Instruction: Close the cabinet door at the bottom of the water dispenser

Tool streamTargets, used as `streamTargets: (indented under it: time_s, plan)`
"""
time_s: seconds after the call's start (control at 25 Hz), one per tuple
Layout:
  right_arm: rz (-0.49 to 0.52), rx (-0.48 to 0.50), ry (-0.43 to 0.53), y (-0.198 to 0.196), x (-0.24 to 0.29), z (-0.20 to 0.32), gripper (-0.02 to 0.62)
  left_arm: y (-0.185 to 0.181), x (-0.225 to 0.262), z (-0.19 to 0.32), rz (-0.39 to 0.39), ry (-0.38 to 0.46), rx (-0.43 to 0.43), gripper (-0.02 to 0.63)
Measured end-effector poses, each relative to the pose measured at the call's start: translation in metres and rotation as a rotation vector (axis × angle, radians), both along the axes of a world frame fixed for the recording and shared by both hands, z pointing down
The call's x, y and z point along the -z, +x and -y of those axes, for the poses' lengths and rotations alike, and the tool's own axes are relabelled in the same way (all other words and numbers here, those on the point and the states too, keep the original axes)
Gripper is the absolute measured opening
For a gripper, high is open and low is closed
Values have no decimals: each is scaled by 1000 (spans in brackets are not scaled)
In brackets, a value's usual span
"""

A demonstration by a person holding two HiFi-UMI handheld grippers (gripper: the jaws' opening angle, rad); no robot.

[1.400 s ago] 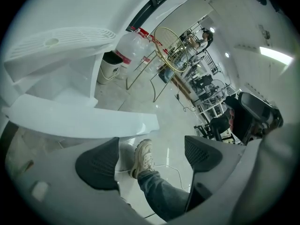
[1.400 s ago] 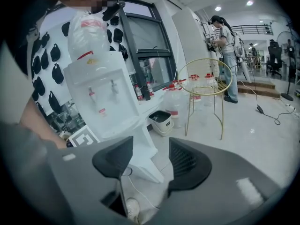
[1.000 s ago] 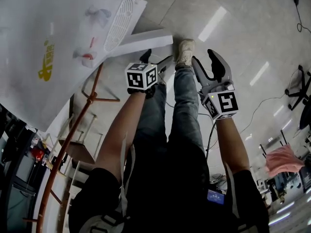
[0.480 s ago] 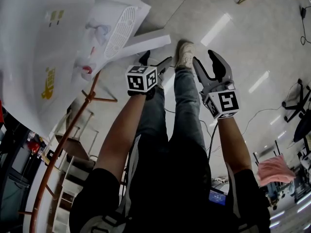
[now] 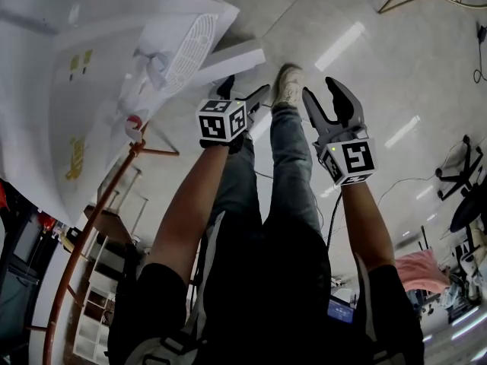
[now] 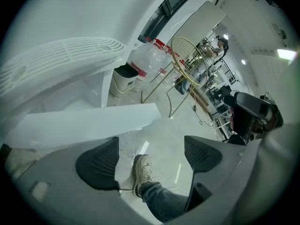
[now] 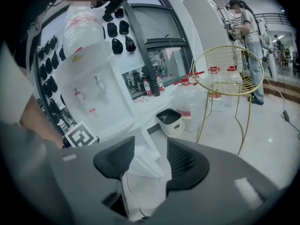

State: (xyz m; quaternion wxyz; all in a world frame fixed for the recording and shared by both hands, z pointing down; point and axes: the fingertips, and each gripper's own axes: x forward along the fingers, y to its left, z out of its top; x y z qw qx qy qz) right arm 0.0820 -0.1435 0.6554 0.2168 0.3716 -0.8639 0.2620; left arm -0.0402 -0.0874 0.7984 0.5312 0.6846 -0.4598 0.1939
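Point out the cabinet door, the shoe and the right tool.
cabinet door (image 6: 89, 124): left gripper view, middle of the white panel.
shoe (image 5: 289, 82): head view, its upper.
right tool (image 5: 319, 90): head view, midway between its fingertips.

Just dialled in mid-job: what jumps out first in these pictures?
The big white water dispenser fills the head view's upper left, its bottom cabinet door swung open over the floor. Near the door, the left tongs and right tongs hang open and empty, flanking the person's shoe.
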Motion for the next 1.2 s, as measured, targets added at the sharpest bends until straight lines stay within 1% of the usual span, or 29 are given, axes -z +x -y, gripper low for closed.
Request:
streamTargets:
  time_s: [0.2, 0.32, 0.52, 0.8, 1.2]
  plan:
    - [3, 24, -12, 1, -6, 19, 216, -1, -5, 21, 26, 11, 28, 448]
    - [0, 37, -18, -1, -9, 27, 216, -5, -5, 30, 47, 18, 60, 448]
    - [5, 92, -30, -11, -11, 36, 216, -7, -1, 41, 47, 26, 118, 448]
    - [34, 133, -50, -27, -9, 49, 216, -12, -3, 63, 56, 43, 179, 445]
    - [31, 175, -61, -27, -15, 67, 212, -22, -2, 89, 85, 57, 221, 445]
